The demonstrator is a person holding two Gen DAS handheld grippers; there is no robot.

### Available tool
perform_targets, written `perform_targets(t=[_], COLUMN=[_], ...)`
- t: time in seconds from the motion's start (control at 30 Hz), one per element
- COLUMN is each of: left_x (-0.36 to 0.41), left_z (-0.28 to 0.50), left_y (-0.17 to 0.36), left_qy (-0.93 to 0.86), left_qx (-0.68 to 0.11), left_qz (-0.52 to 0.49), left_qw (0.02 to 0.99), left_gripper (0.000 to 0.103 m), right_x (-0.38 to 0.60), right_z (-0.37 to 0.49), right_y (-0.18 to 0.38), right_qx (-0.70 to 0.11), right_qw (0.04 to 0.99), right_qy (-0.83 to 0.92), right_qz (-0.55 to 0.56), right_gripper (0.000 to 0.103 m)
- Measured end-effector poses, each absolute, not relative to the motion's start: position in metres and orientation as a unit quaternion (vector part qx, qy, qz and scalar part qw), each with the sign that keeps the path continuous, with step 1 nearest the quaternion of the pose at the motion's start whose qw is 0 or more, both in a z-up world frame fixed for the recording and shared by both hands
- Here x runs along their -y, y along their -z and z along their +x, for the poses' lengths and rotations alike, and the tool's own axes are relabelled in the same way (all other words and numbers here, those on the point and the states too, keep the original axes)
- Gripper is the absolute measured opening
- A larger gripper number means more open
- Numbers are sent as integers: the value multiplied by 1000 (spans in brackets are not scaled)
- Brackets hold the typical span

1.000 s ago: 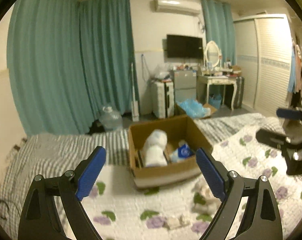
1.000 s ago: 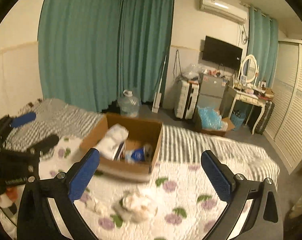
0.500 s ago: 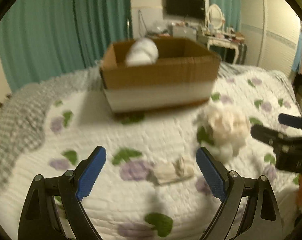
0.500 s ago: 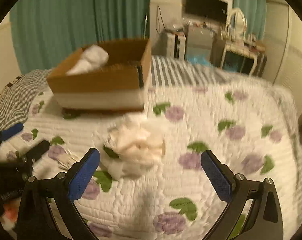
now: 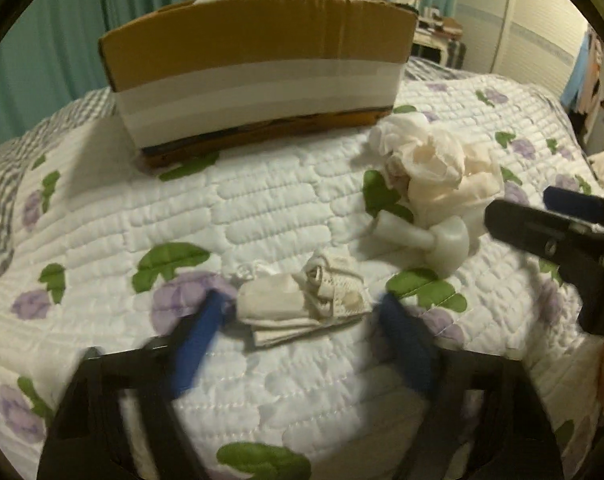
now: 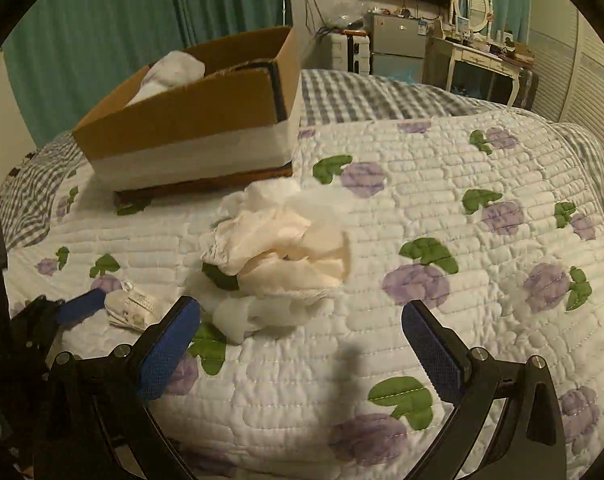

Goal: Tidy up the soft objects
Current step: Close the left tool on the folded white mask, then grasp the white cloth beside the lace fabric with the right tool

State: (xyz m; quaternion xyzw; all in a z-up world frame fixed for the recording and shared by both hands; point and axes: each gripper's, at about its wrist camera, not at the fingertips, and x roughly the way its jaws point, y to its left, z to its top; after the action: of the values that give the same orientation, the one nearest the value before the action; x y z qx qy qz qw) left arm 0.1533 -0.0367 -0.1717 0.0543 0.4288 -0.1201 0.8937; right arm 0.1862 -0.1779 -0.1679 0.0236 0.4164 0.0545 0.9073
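A small folded pair of whitish socks (image 5: 302, 300) lies on the flowered quilt. My left gripper (image 5: 302, 316) is open, its blurred blue fingers on either side of the socks, close to them. A crumpled cream cloth bundle (image 5: 434, 172) lies to the right of the socks; it also shows in the right wrist view (image 6: 278, 248). My right gripper (image 6: 298, 332) is open and empty, just short of the bundle. A cardboard box (image 5: 258, 68) with a white soft item (image 6: 170, 72) inside stands behind. The socks (image 6: 132, 306) and the left gripper (image 6: 80, 306) show at lower left.
The quilt (image 6: 462, 208) covers the bed, with a grey checked blanket (image 6: 382, 92) behind. Teal curtains (image 6: 102, 20), a dressing table (image 6: 482, 52) and wardrobe doors stand beyond the bed. The right gripper (image 5: 562, 228) shows at the right edge of the left wrist view.
Both grippers have dropped low and moved forward over the quilt. The left now straddles the socks; the right has closed in on the cloth bundle. Both stay open.
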Motion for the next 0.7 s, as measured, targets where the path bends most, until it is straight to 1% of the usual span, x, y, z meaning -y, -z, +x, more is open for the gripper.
perform_targets(t=[0.1, 0.4, 0.6, 0.7], left_x=[36, 13, 2, 2], left_z=[154, 143, 149, 150], left_y=[170, 141, 142, 144], left_qy=[124, 109, 94, 94], left_qx=[-429, -392, -398, -401], left_qz=[55, 34, 20, 19], left_qw=[893, 913, 912, 911], left_gripper=[57, 56, 56, 56], right_x=[175, 167, 146, 144], right_z=[185, 185, 196, 207], right_y=[171, 180, 196, 202], right_qx=[-419, -431, -452, -465], right_qw=[906, 900, 890, 883], right_qy=[-57, -64, -67, -67], right_qz=[22, 15, 4, 17], right_gripper=[102, 102, 102, 101])
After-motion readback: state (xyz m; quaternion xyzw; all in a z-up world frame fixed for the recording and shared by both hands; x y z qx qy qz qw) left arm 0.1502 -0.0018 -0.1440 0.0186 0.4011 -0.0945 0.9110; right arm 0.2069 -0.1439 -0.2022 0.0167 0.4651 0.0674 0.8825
